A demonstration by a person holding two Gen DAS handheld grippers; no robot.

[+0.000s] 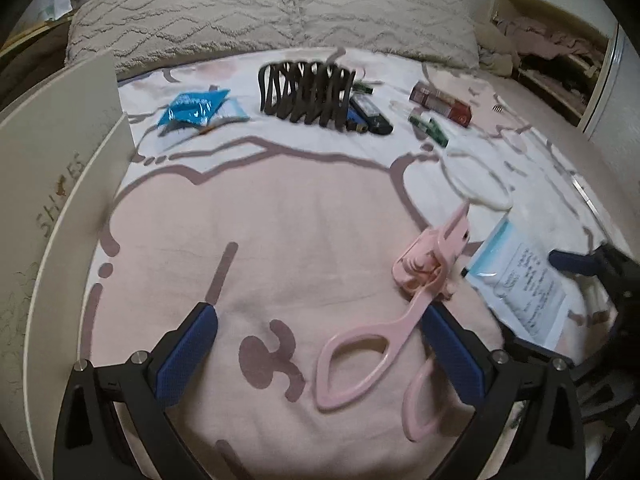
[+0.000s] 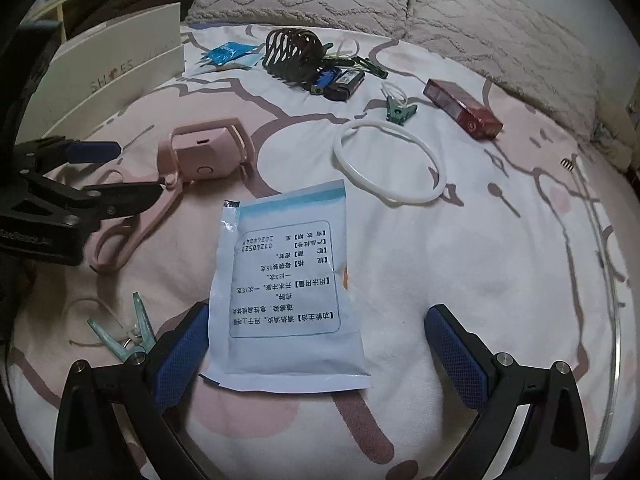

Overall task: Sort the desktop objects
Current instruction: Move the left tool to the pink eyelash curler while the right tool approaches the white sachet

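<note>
A pink eyelash curler lies on the pink-and-white bedspread. My left gripper is open and straddles its handles, which rest close against the right finger's blue pad. In the right wrist view the curler sits at the left with the left gripper around its hinge. A white and blue medicine sachet lies flat, its near end between the fingers of my open right gripper. The left pad touches the sachet's edge; the right pad is apart from it.
A white ring, a red box, green clips, a black hair claw, lighters and a blue packet lie farther back. A pale green clip lies near left. A white shoe box stands at left.
</note>
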